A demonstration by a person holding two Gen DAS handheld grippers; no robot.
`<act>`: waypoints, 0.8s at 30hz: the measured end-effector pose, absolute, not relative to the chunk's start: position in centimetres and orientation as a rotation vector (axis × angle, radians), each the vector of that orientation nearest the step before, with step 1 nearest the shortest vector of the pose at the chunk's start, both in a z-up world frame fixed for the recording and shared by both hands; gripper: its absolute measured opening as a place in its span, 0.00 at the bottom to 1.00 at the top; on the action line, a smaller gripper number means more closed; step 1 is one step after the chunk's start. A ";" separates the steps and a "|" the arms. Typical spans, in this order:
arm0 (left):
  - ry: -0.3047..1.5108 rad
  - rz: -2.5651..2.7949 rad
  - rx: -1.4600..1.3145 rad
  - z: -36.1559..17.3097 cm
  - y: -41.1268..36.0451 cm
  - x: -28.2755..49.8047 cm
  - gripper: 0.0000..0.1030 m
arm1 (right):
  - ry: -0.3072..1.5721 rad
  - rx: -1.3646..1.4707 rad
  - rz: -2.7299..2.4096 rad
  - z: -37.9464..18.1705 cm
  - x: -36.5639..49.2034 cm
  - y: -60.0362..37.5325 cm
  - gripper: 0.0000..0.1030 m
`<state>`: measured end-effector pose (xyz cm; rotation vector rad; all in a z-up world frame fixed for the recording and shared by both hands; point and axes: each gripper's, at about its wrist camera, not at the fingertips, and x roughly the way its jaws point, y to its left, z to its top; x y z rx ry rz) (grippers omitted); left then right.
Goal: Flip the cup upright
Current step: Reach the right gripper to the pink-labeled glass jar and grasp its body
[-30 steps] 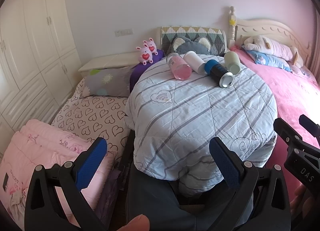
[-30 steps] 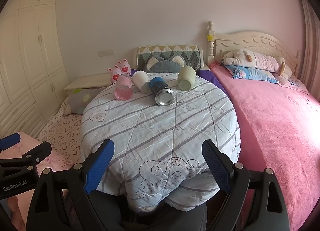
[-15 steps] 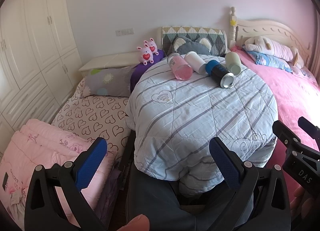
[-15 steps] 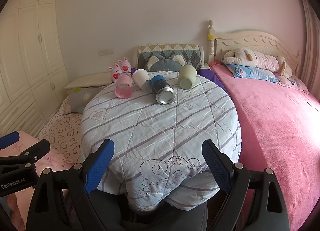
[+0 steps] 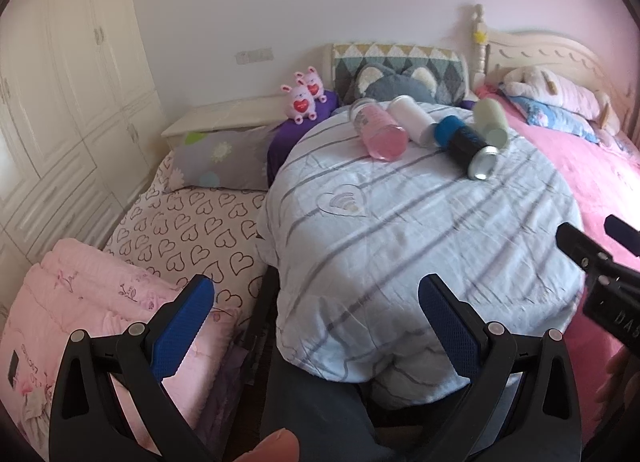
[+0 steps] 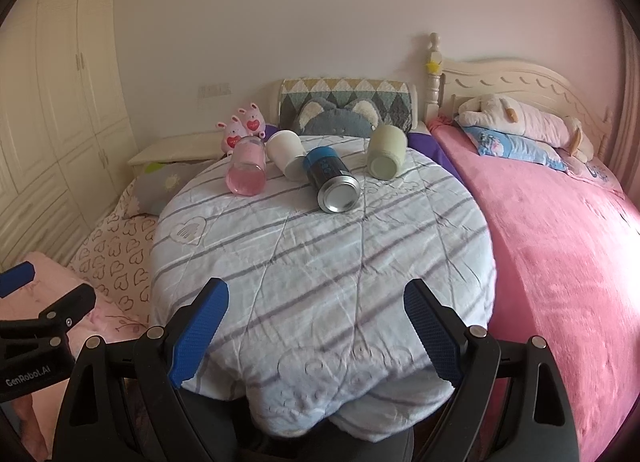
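Since a second ago: both my grippers eased slightly toward cups; nothing else shifted. My left gripper (image 5: 316, 326) wide open, empty. My right gripper (image 6: 316, 326) likewise. Four cups on their sides at far edge of quilted table (image 6: 320, 262): pink cup (image 6: 246, 167), white cup (image 6: 287, 154), blue cup (image 6: 331, 181), green cup (image 6: 386, 157). Risk: soft quilt, cup may roll off or topple after flipping.
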<state>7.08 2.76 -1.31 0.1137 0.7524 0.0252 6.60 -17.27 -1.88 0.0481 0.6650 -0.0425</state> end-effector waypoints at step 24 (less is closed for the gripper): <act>0.890 0.132 0.089 -4.9 7.6 25.3 1.00 | 0.906 -0.010 0.141 -5.4 32.5 -10.3 0.87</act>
